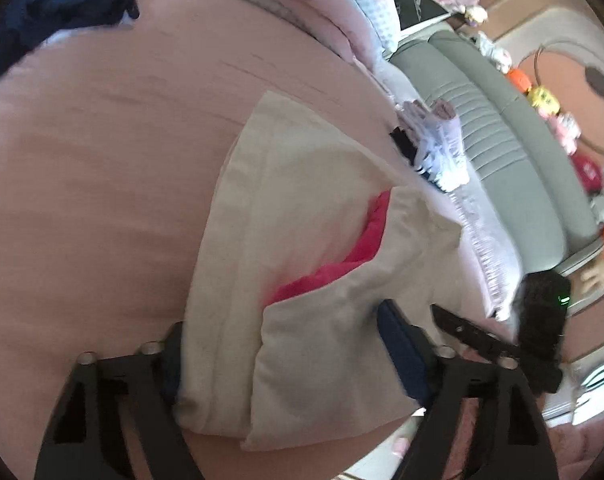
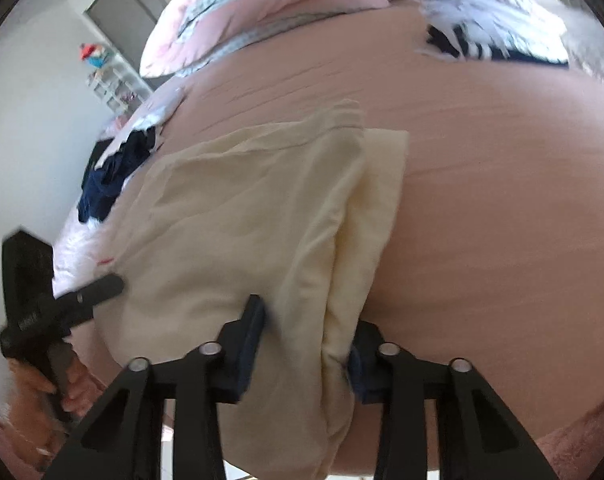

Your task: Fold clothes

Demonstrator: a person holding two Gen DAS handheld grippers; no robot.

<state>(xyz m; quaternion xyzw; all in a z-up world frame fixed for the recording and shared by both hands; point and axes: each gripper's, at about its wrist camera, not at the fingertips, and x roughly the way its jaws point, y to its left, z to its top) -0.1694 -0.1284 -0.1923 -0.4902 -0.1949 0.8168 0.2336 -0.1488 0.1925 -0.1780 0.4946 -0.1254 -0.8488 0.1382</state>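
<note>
A cream garment (image 1: pixel 302 184) lies flat on the pink bed sheet (image 1: pixel 101 160), and a bright pink lining (image 1: pixel 334 264) shows in a slit of it. My left gripper (image 1: pixel 285 356) stands over its near corner, with a puffed fold of the cloth between the blue pads. In the right wrist view the same cream garment (image 2: pixel 241 208) spreads out, and my right gripper (image 2: pixel 308 350) straddles a raised fold at its near edge. I see no pad pressing the cloth. The other gripper's black body shows at the frame edge in each view.
Dark navy clothes (image 1: pixel 61 12) lie at the far left of the bed, and a striped pile (image 1: pixel 434 148) sits at the right. Pink bedding (image 2: pixel 269 12) is bunched at the head. A grey padded bench (image 1: pixel 502 140) with toys runs alongside the bed.
</note>
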